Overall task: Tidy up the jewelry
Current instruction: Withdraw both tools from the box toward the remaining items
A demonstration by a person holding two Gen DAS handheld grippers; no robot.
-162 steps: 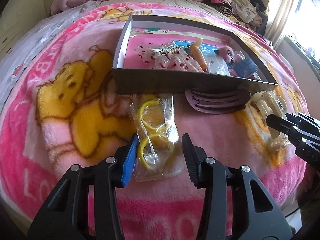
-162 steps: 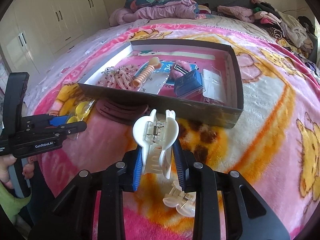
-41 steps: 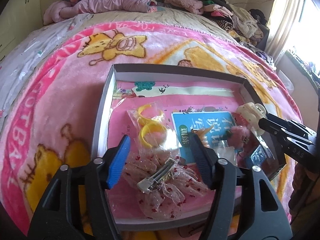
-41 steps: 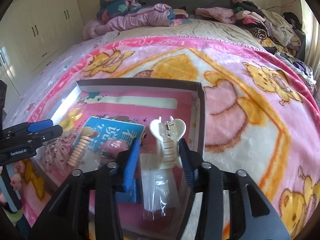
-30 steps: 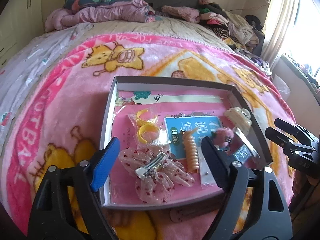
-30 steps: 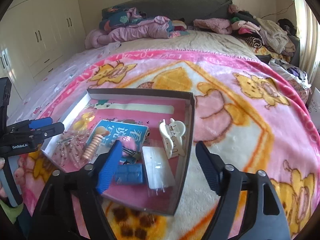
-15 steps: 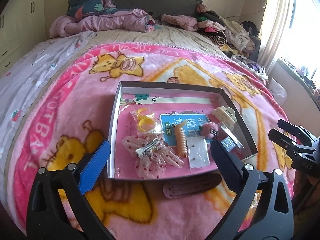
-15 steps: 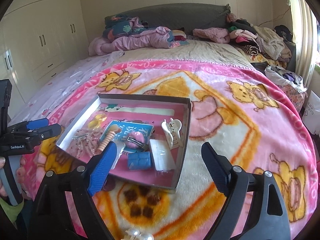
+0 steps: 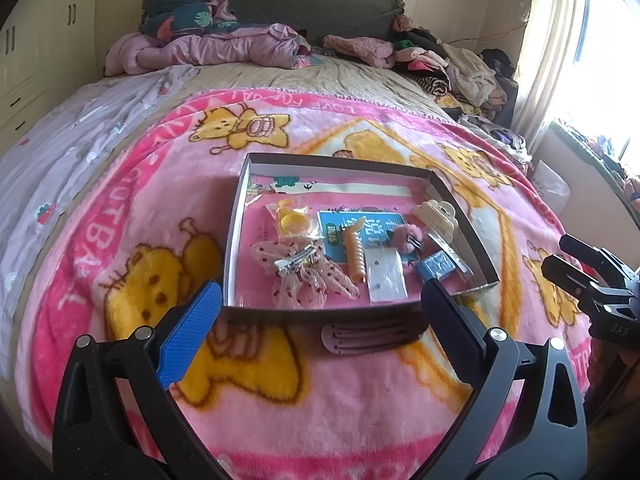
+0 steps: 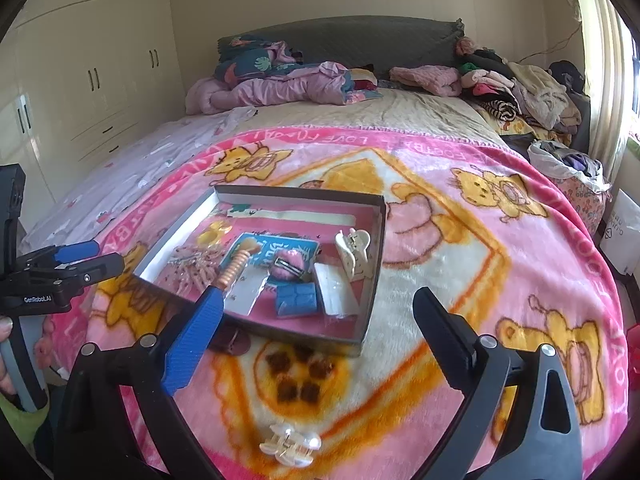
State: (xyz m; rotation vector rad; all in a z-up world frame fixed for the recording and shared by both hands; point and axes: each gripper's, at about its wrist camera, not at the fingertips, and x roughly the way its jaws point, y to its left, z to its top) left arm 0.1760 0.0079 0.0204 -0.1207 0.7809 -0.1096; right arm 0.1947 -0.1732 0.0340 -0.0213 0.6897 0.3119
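Note:
A shallow grey box lies on the pink blanket. Inside are a bag of yellow rings, a cream claw clip, an orange spiral clip, a pink bow clip, a pink fuzzy clip and a blue item. A brown hair clip lies on the blanket before the box. A clear claw clip lies nearer. My left gripper and right gripper are wide open, empty, held back above the blanket.
The pink cartoon blanket covers a bed. Piled clothes and bedding lie at the headboard, more clothes at the far right. White wardrobes stand on the left. A window with a curtain is on the right.
Both grippers let go of the yellow ring bag and the cream claw clip inside the box, opened wide, and pulled back and up away from the box.

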